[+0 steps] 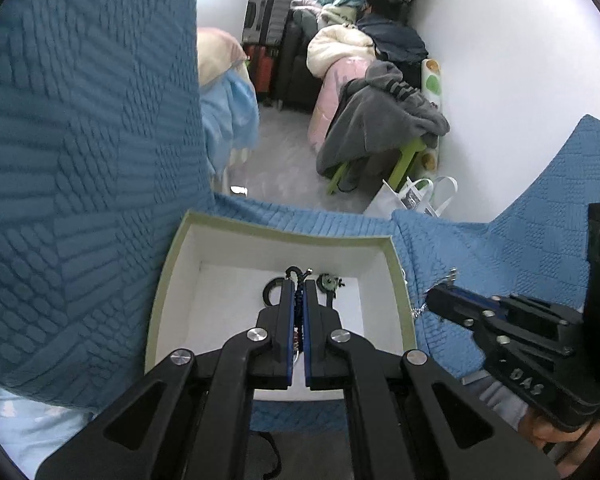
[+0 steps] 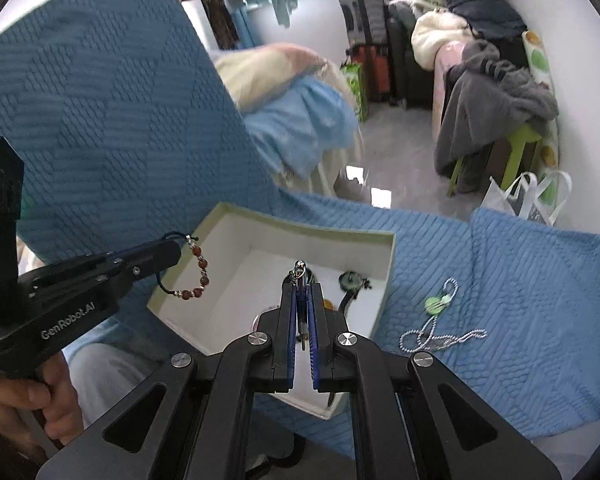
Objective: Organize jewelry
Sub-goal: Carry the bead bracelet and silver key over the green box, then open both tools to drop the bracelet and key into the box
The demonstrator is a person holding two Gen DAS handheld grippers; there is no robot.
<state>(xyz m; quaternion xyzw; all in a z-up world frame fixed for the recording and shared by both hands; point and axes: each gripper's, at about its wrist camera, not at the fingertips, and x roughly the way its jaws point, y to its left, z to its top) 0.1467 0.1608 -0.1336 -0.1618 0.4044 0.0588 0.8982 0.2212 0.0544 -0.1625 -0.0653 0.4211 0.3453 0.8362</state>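
Note:
A white box with a green rim point(image 1: 236, 227) point(image 2: 312, 227) lies on the blue quilt. My left gripper point(image 1: 299, 283) point(image 2: 176, 250) is shut on a red-bead bracelet point(image 2: 199, 271) with a black cord, held over the box's left side. My right gripper point(image 2: 302, 286) point(image 1: 434, 299) is shut on a small piece with a metal clasp point(image 2: 299, 270), held over the box. Inside the box lie a dark ring point(image 1: 271, 287) and a green-and-black charm point(image 1: 329, 282) point(image 2: 352, 281). A white bead chain with a green pendant point(image 2: 440, 320) lies on the quilt right of the box.
The blue quilt point(image 1: 80, 160) point(image 2: 520, 280) covers the surface and rises at the left. Behind are a floor, suitcases point(image 1: 266, 20), a clothes pile point(image 1: 380, 120), a green stool and a white bag point(image 2: 524, 196).

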